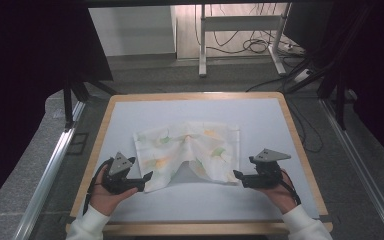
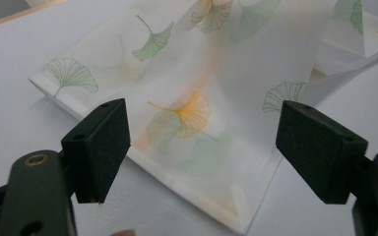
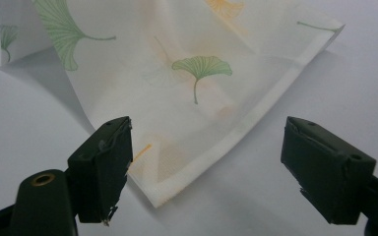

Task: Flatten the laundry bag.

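nothing looks started: the cloth (image 1: 190, 152) lies rumpled in the middle of the surface (image 1: 260, 120), humped at its near edge, with both near corners untouched. it's thin, half-sheer white fabric with a hemmed border, printed with green and orange fan-shaped leaves. the left tool (image 1: 141, 181) and right tool (image 1: 241, 177) sit just beside those corners, jaws spread, gripping nothing.

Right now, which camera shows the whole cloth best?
The high view: the cloth lies whole on the table, its near edge humped up. The left gripper view frames one near corner between open jaws; the right gripper view frames the other.
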